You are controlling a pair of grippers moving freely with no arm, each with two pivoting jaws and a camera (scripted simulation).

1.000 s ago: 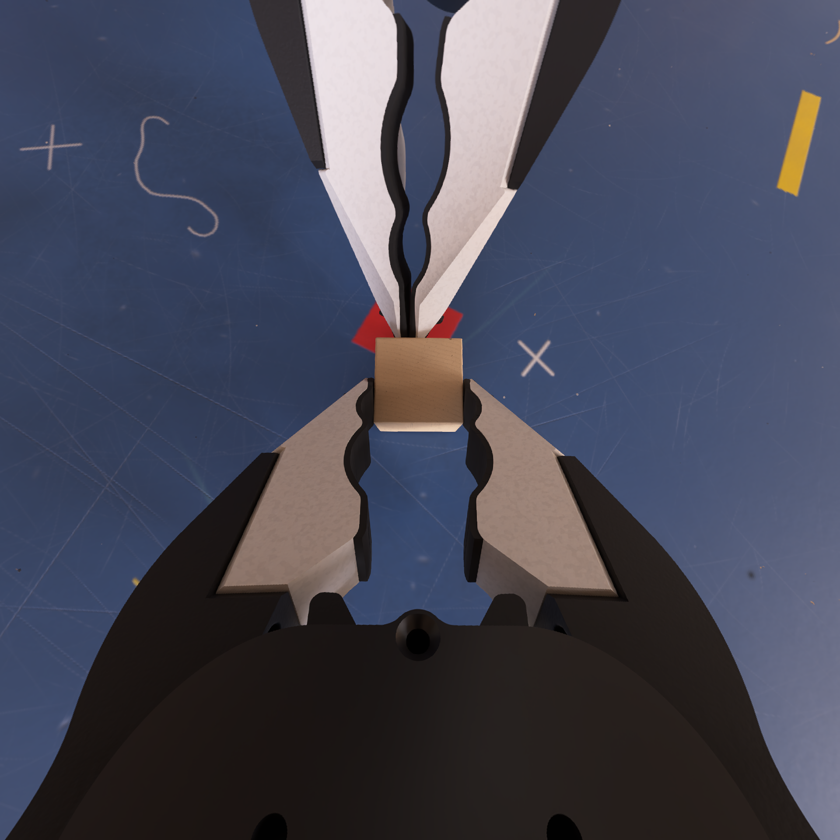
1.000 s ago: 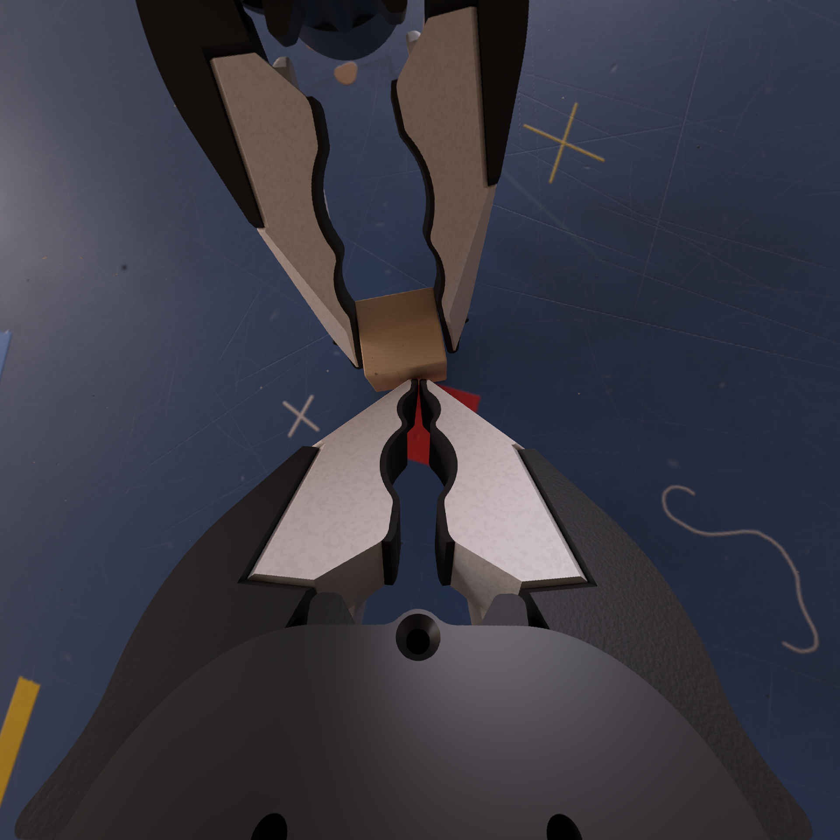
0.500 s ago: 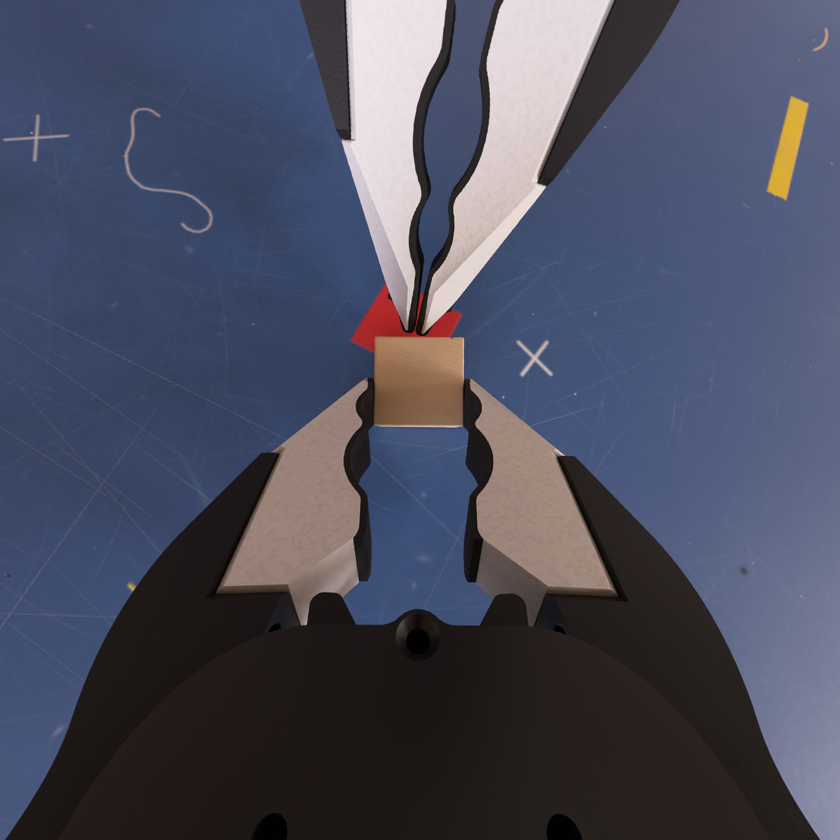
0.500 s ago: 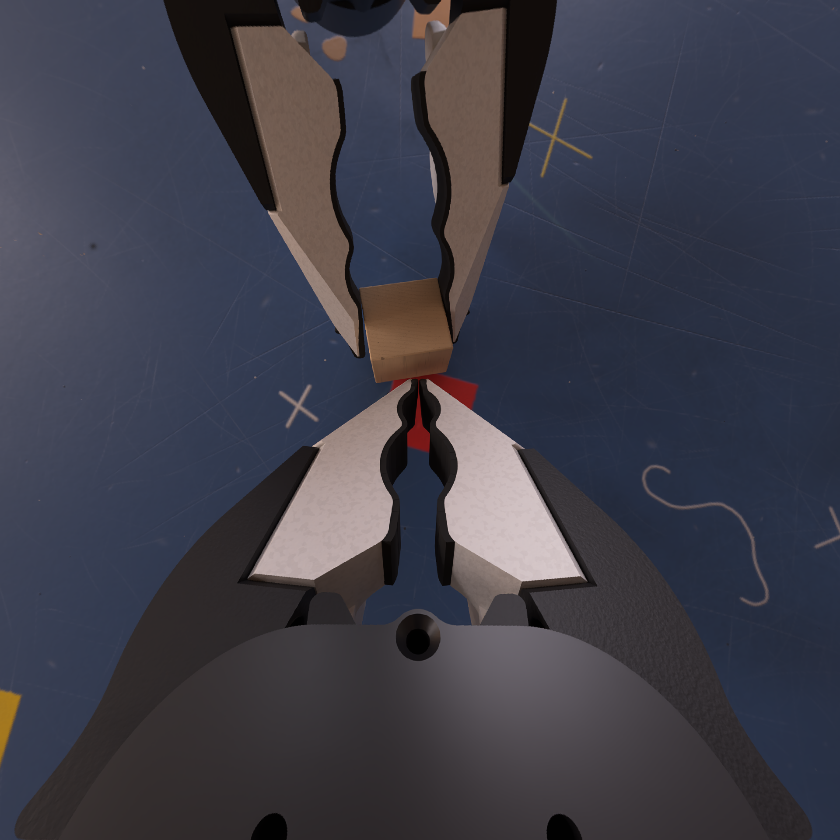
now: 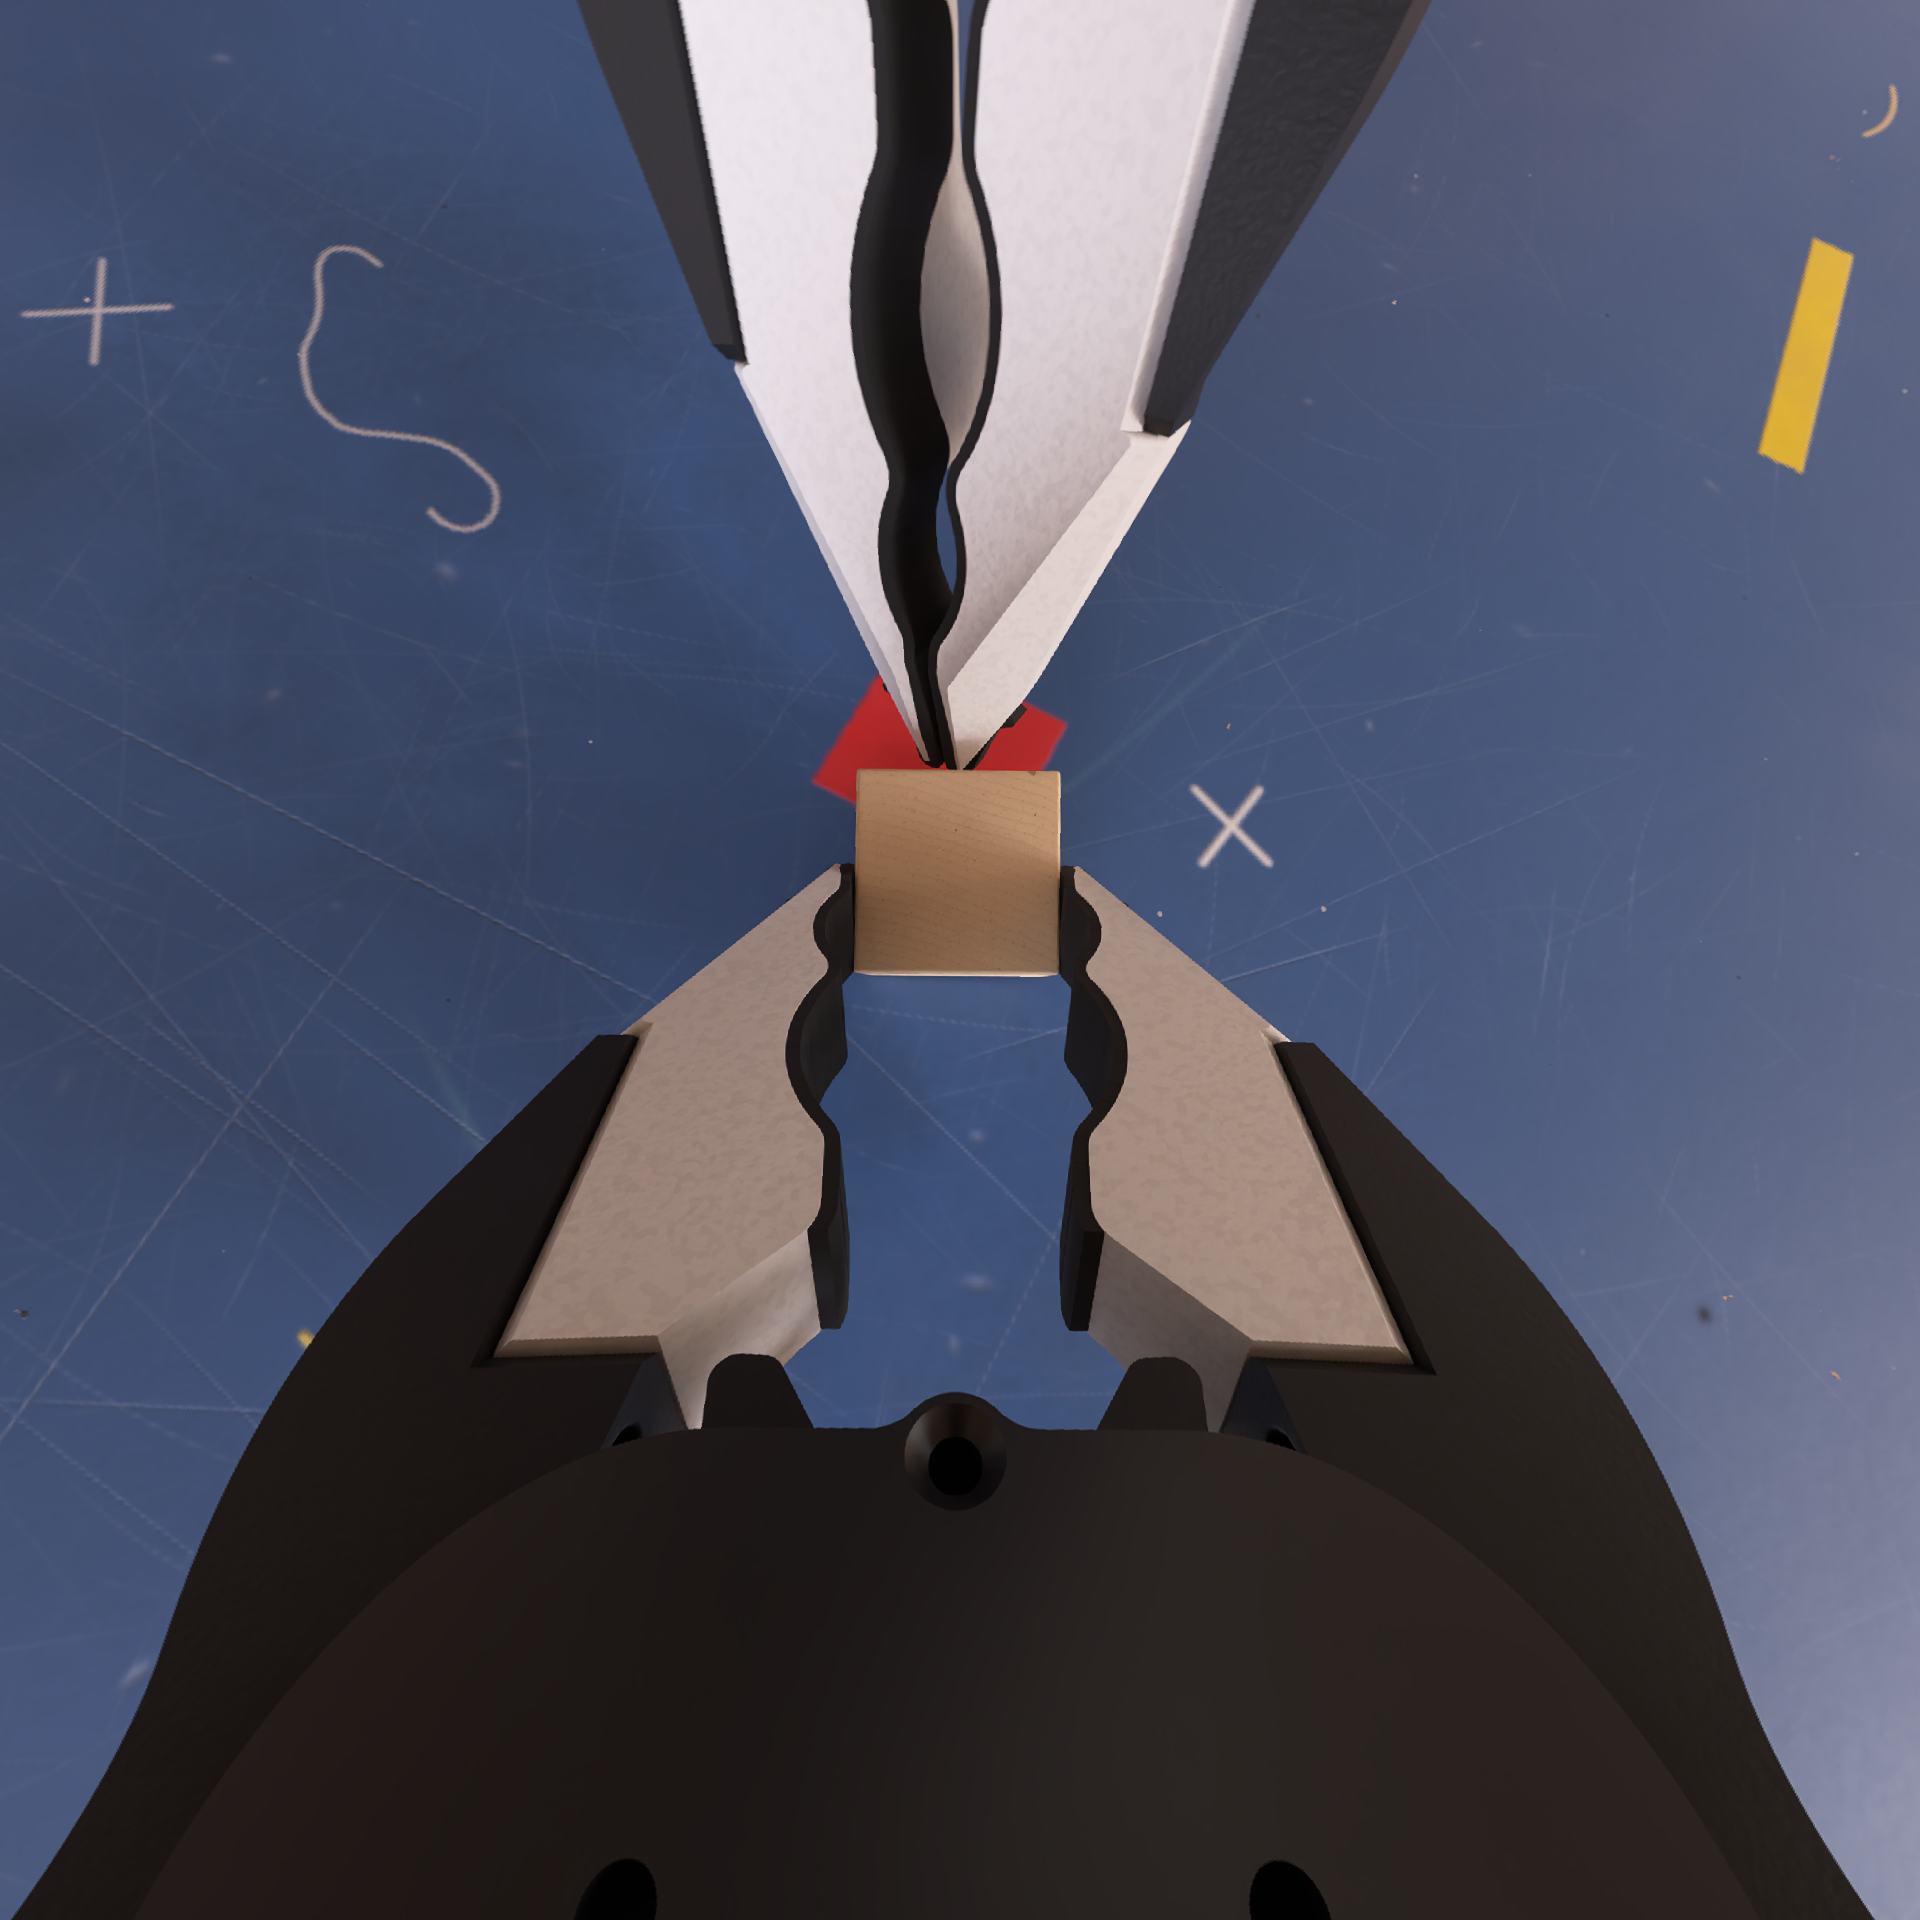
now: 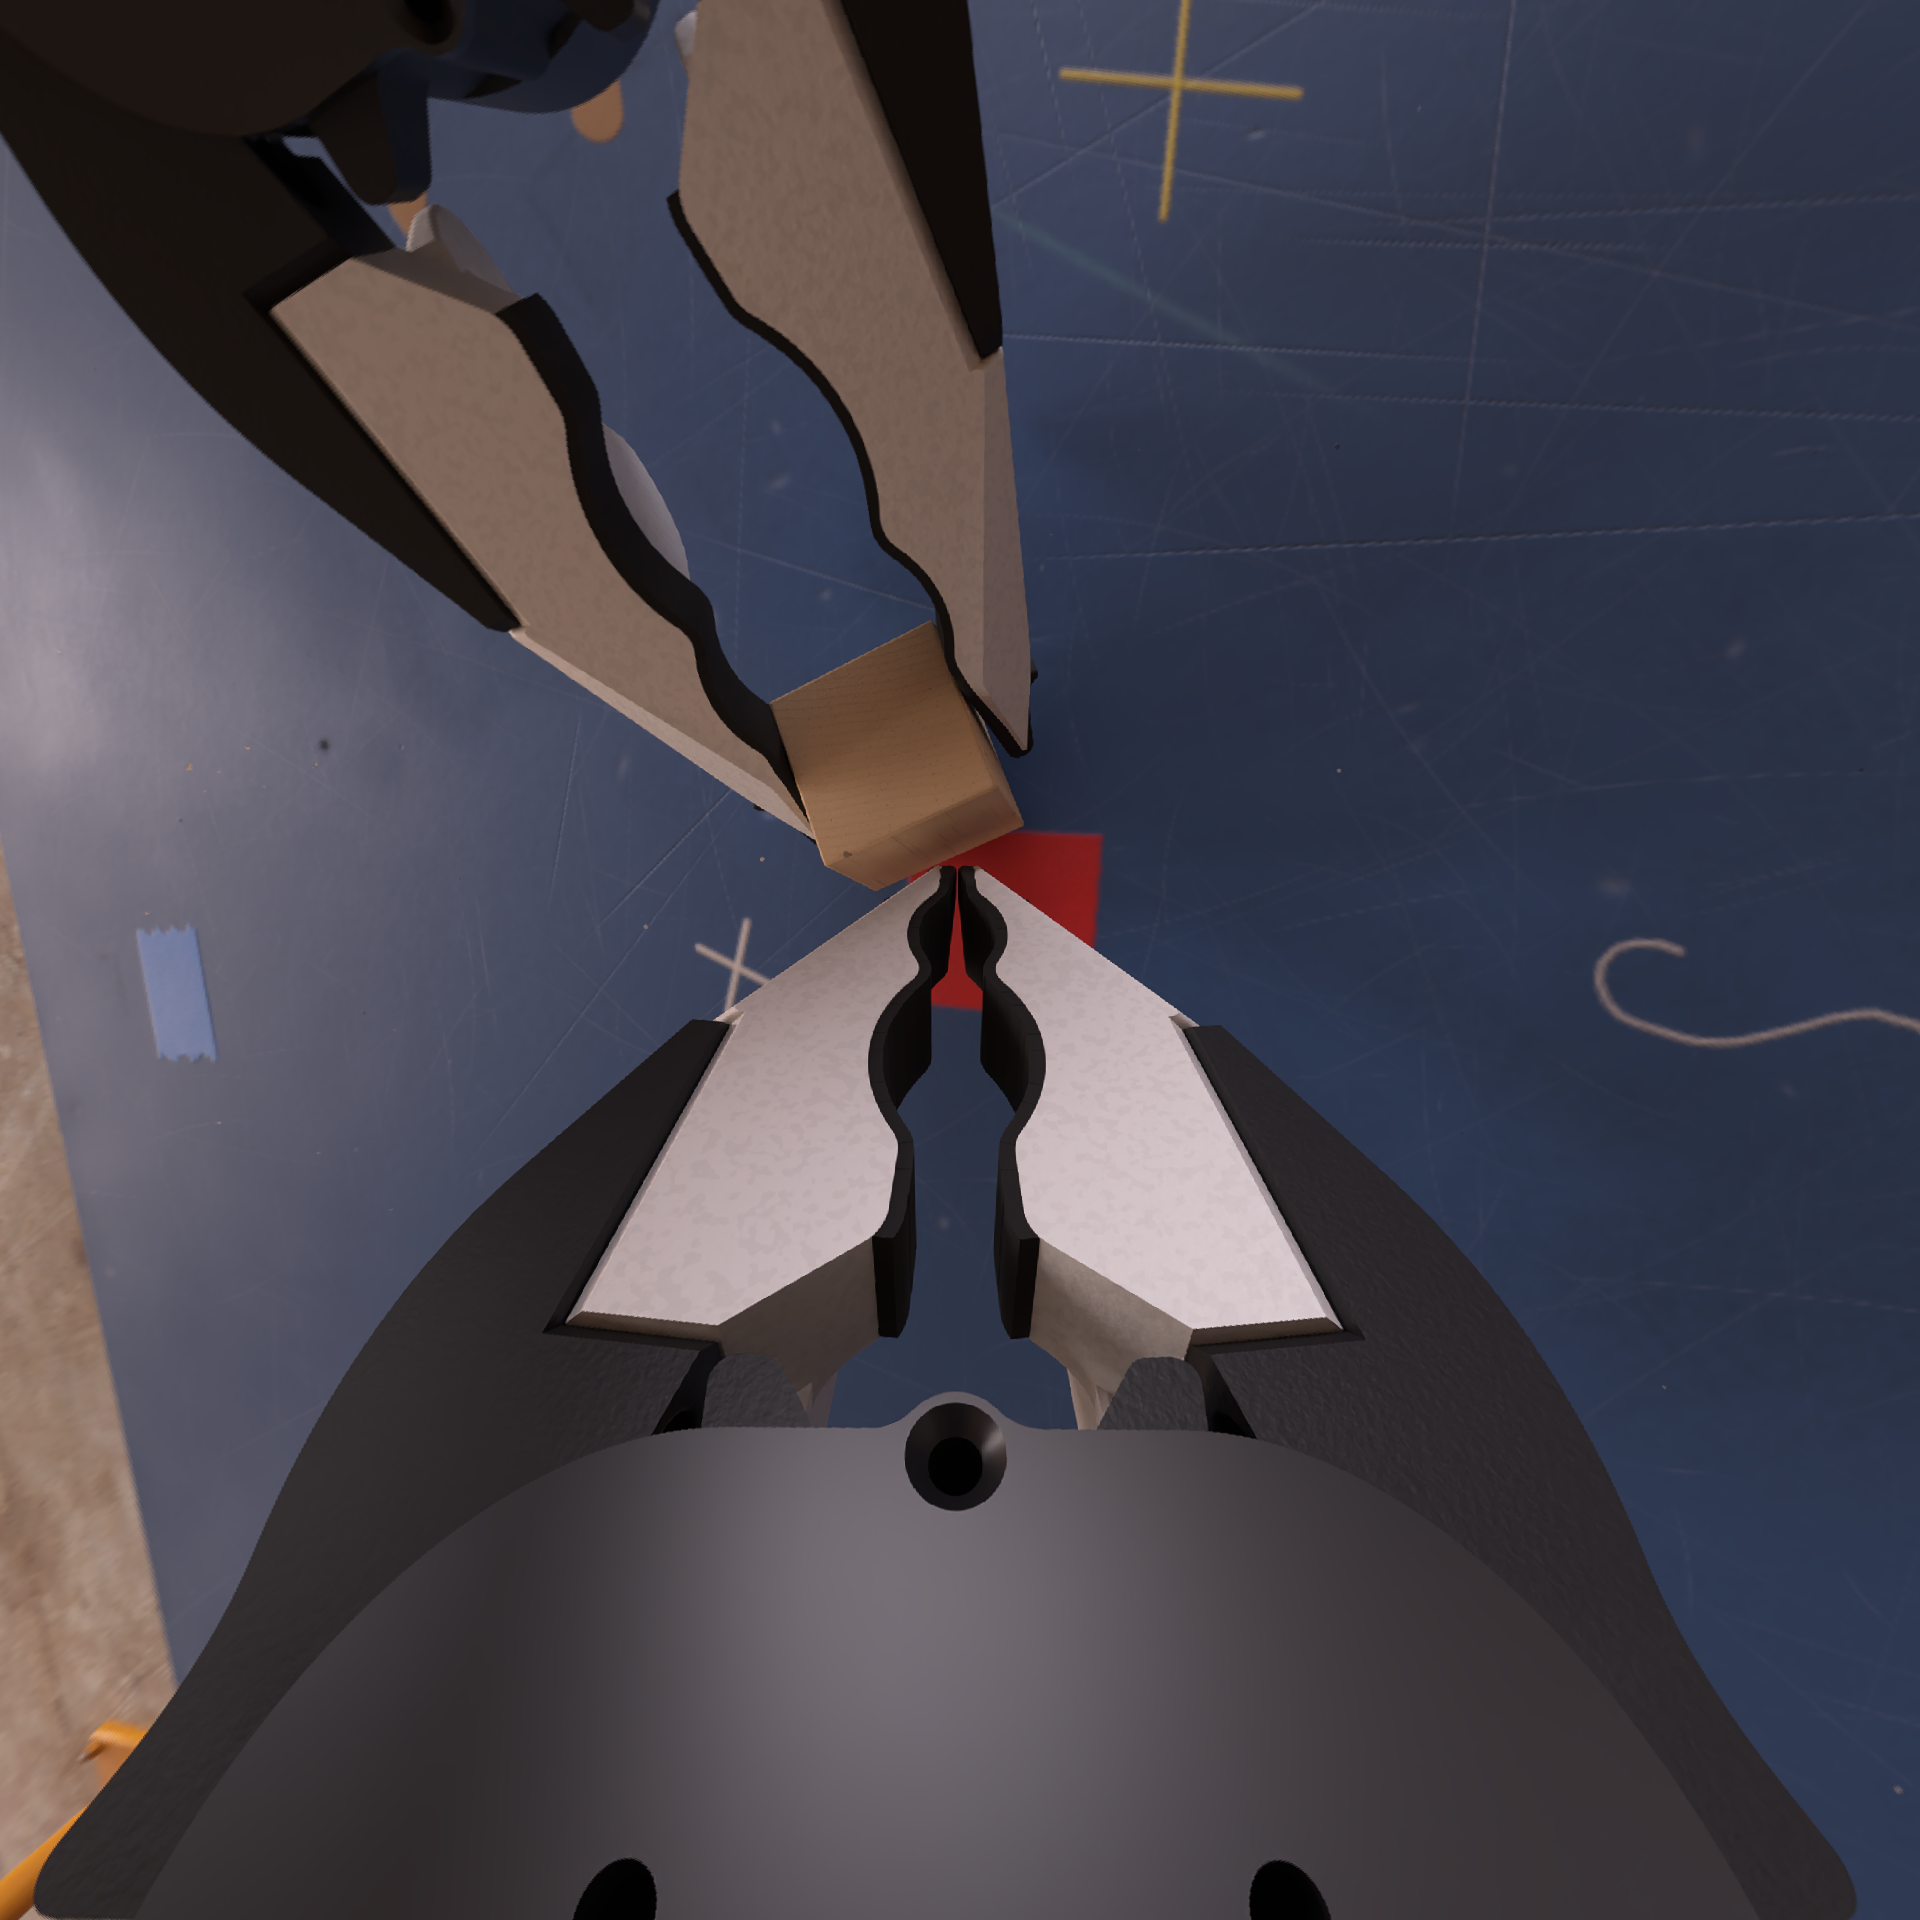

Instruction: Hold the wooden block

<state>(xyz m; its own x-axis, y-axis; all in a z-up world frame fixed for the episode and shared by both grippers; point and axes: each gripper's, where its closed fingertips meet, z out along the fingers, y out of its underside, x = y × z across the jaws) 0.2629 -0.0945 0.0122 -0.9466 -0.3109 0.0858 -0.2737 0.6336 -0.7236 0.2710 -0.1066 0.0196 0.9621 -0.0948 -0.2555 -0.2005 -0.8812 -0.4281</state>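
Note:
My left gripper, with tan fingers, is shut on the wooden block, a small light cube held between its fingertips above the blue surface. In the right wrist view the block sits tilted between the left gripper's fingers. My right gripper, with white fingers, is shut and empty. Its tips meet just in front of the block's far face, touching or nearly touching it. It also shows from above in the left wrist view.
A red square patch lies on the blue scratched surface under the fingertips. A yellow strip, chalk crosses and a squiggle mark the mat. A blue tape piece and a tan floor edge lie at left.
The left gripper keeps its hold on the block. The right gripper has swung round, so the left gripper and block now appear tilted in its view, and the mat's left edge has come into sight.

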